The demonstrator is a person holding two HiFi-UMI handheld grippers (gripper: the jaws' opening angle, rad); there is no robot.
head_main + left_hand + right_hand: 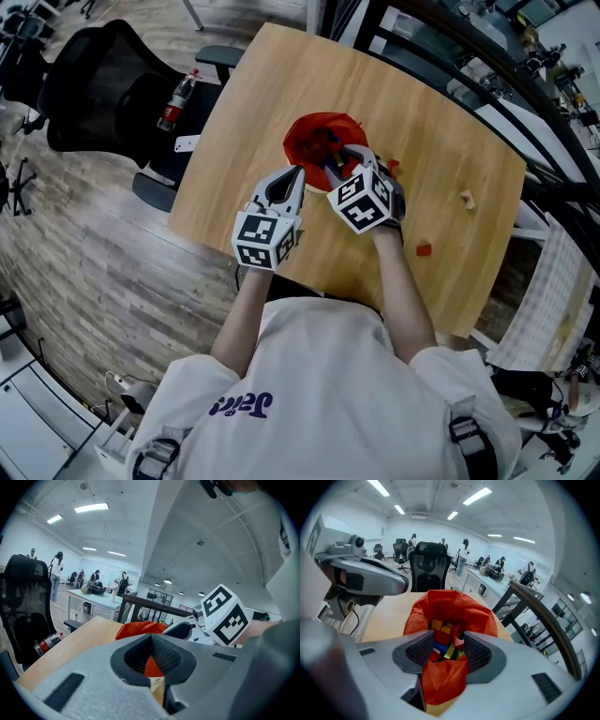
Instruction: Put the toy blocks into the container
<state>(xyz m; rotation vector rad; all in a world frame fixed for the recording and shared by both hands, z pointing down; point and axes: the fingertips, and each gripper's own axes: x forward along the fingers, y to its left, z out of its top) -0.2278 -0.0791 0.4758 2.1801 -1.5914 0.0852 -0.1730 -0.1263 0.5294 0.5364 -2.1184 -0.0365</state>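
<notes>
Three loose blocks lie on the tabletop (281, 84), all to the right of the bag (319, 131) as the head view shows it. One red block (392, 167) is just beside the bag, one tan (466, 199) is well apart from it, and one red (424, 248) is nearer me and also apart.

Item, bag: red cloth, mouth up, near the tabletop's middle. Several blocks (440, 637) are already inside, red, yellow, blue and green among them. I judge it soft and light: the walls slump, the rim folds, and it would likely slide if nudged. Best taken by a pinch on the rim, not the body.

Item, loose blocks: small, hard-looking, seemingly light. I judge them stiff and not fragile, with smooth faces that could skid or squirt out under an off-centre squeeze. Take each across two flat opposite faces, jaws low to the tabletop. Exact shapes are too small to tell.

Item, left hand-held gripper (151, 639): clenched, tips meeting at the bag's near-left rim. Whether a fold of cloth is caught there I cannot tell.

Item, right hand-held gripper (449, 641): released, jaws apart, pointing down into the bag's mouth. The near rim's cloth lies slack between them, not pressed. Nothing held.

Status, my estimate: mostly filled, three pickups left.
</notes>
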